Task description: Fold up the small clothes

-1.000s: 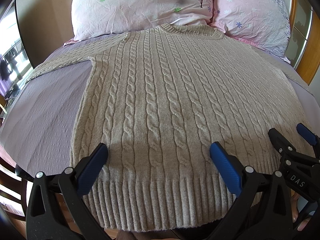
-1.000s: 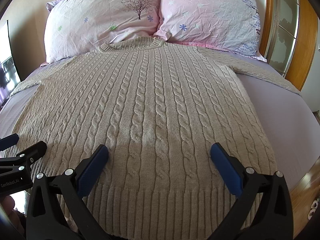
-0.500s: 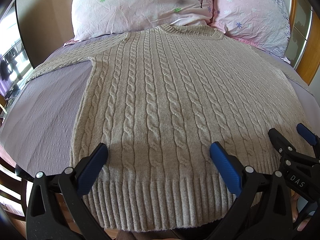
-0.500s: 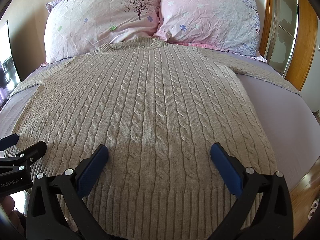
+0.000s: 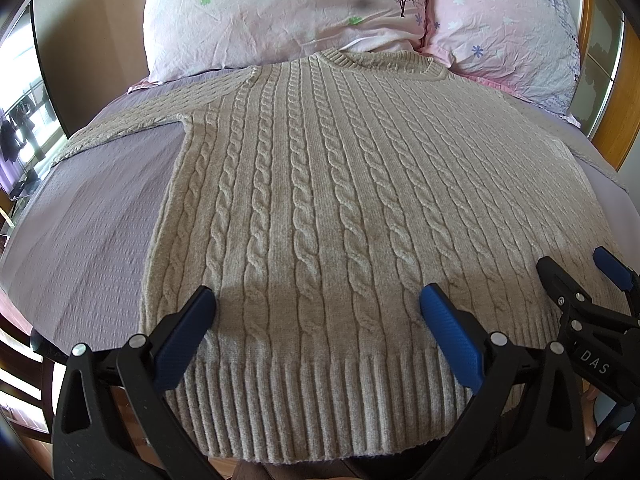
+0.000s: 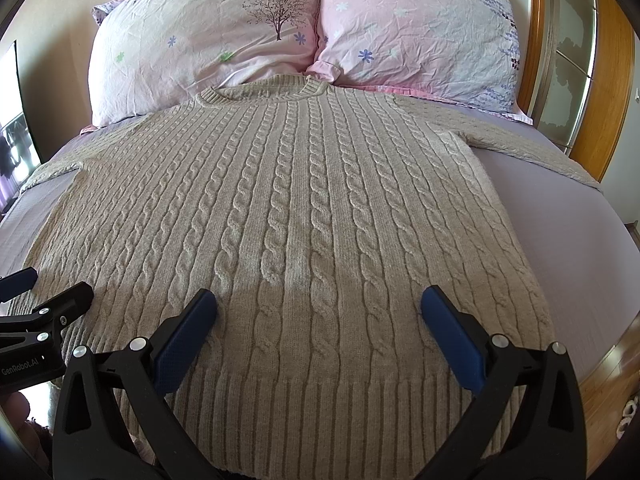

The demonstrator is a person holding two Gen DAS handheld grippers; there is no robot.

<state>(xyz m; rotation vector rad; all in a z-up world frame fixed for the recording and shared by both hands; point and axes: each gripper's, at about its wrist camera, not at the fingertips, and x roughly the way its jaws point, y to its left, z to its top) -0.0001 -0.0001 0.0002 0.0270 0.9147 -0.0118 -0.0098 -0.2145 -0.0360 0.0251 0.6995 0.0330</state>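
Beige cable-knit sweater (image 5: 320,208), one item, spread flat and face up on a bed with a lilac sheet (image 5: 92,220); neckline toward the headboard, ribbed hem at the near edge of the mattress. Sleeves extended outward: one sleeve (image 5: 132,120) lies across the sheet toward the window side, the other sleeve (image 6: 528,148) runs toward the wooden frame (image 6: 612,80). Two pink floral pillows, the first pillow (image 6: 200,40) bearing a tree print, the second pillow (image 6: 420,28) beside it, both touching the sweater's collar (image 6: 260,92). Left gripper (image 5: 316,320): black frame, blue pads, fingers spread wide, positioned over the lower body of the sweater just above the ribbing, gripping nothing. Right gripper (image 6: 318,320): same build, fingers likewise spread wide, above the hem toward the opposite side, gripping nothing. Each gripper shows at the edge of the other's view, so the two sit side by side near the hem. Whether the pads touch the knit cannot be told.
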